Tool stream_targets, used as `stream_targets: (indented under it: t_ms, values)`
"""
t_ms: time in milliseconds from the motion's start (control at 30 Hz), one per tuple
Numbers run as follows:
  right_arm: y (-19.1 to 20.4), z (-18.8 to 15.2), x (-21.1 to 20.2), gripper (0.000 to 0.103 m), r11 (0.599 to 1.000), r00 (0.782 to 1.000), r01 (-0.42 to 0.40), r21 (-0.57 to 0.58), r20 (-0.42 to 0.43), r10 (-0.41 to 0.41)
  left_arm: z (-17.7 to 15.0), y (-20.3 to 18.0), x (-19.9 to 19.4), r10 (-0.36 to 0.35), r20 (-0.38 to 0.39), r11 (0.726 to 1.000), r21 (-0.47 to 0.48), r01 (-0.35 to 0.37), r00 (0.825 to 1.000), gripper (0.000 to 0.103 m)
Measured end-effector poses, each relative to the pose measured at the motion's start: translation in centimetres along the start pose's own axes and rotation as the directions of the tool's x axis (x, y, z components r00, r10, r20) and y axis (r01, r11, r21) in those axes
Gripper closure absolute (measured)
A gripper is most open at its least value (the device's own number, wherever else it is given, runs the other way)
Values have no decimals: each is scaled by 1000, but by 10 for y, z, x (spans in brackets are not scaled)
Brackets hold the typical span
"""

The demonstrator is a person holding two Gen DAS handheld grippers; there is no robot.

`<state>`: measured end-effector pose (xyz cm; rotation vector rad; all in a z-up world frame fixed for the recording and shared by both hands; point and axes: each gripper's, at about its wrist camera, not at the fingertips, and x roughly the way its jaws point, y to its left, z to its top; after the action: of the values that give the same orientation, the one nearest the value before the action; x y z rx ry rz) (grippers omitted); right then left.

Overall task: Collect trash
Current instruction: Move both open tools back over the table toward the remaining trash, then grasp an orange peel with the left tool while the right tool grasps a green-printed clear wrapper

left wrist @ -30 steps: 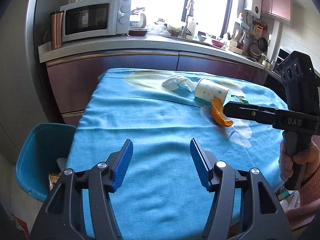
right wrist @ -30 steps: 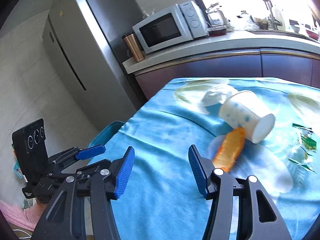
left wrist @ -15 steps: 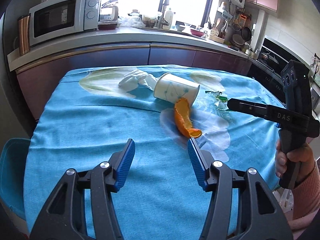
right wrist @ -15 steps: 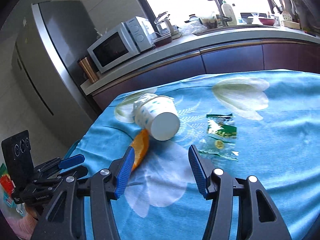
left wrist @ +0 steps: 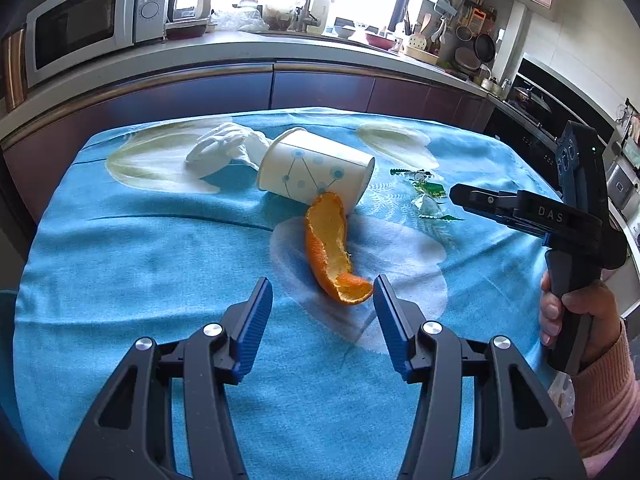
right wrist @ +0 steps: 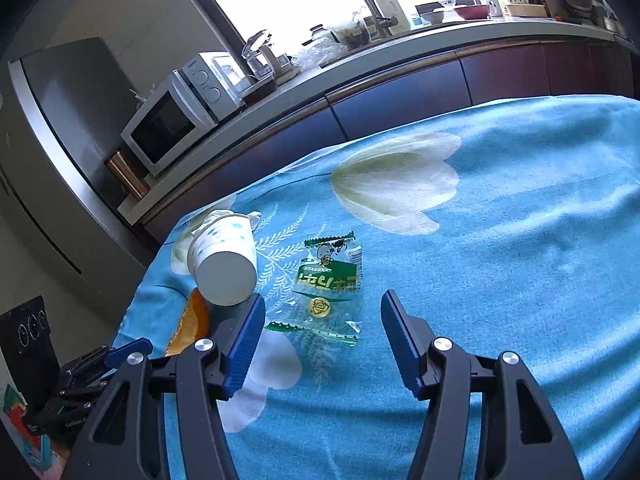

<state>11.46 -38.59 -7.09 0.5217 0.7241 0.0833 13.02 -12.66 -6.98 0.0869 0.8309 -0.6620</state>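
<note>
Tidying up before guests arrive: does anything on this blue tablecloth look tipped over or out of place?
Yes. A paper cup lies tipped on its side, an orange peel against it, a crumpled tissue behind it, and an empty green wrapper beside it.

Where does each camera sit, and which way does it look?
Left wrist: on the left gripper, looking down at the peel; the hand holding the right gripper shows.
Right wrist: on the right gripper, looking down at the wrapper; the left gripper shows lower left.
Shared: cup, peel, wrapper, cloth.
</note>
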Motion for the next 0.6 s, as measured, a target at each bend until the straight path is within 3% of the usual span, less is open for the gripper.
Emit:
stream_targets:
  t_ms: [300,500,600]
  values:
    - [-3,5,18,45,1000,999,-12,15,-46,13,7,-7,22,-7,-52,1000,-1,7,999,59]
    - [-1,7,22,45,1000,998,-11,12,-58,12,8,-12,33,-26,-78,1000,-5,26,997,71]
    - [-1,6,23,59,1000,998,-12,17,-64,13,8,-11,33,-31,-75,999,-12,30,997,73]
